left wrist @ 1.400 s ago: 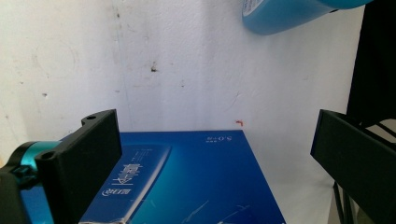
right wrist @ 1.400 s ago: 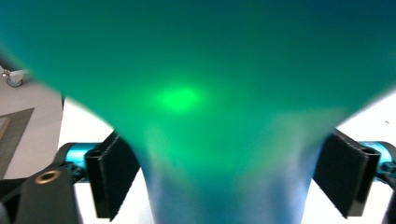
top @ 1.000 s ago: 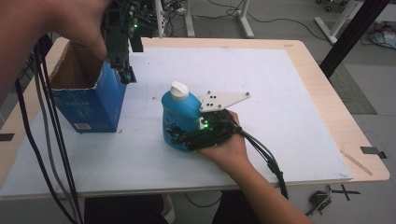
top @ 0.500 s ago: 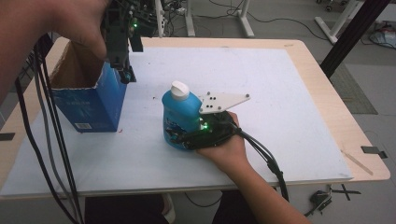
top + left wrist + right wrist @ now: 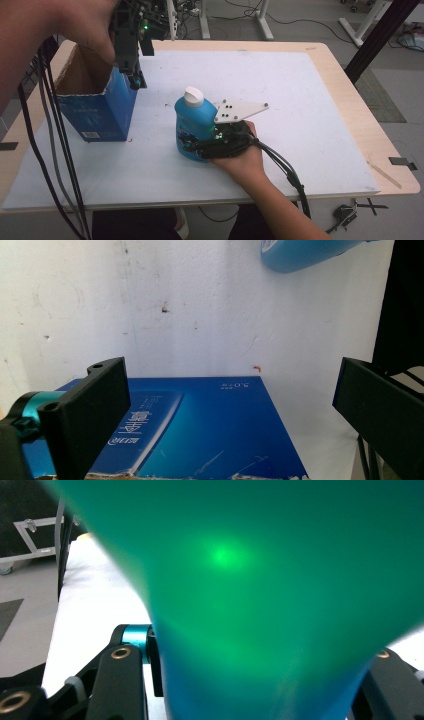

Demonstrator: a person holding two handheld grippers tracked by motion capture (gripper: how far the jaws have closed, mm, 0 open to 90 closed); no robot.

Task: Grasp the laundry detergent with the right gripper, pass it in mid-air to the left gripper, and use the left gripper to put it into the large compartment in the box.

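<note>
A blue bottle (image 5: 192, 125) with a white cap (image 5: 193, 95) stands upright mid-table. My right gripper (image 5: 197, 147) lies level at its base; its jaws have just been closing and now press on the bottle (image 5: 260, 580) between them. An open-topped blue box (image 5: 97, 112) stands at the left. Above its right wall hangs my left gripper (image 5: 134, 80), pointing down and open. In the left gripper view the jaws (image 5: 230, 405) stand wide apart over the box's printed side (image 5: 200, 430), with nothing between them, and the bottle's base (image 5: 305, 252) shows at the top.
A white sheet (image 5: 300, 100) covers the wooden table (image 5: 350, 85). Cables (image 5: 50, 125) hang down along the left side beside the box. A black post (image 5: 380, 35) stands off the table's far right corner. Open sheet lies to the right of the bottle.
Both hands keep their places. The right gripper's jaws have drawn in tighter on the bottle's base.
</note>
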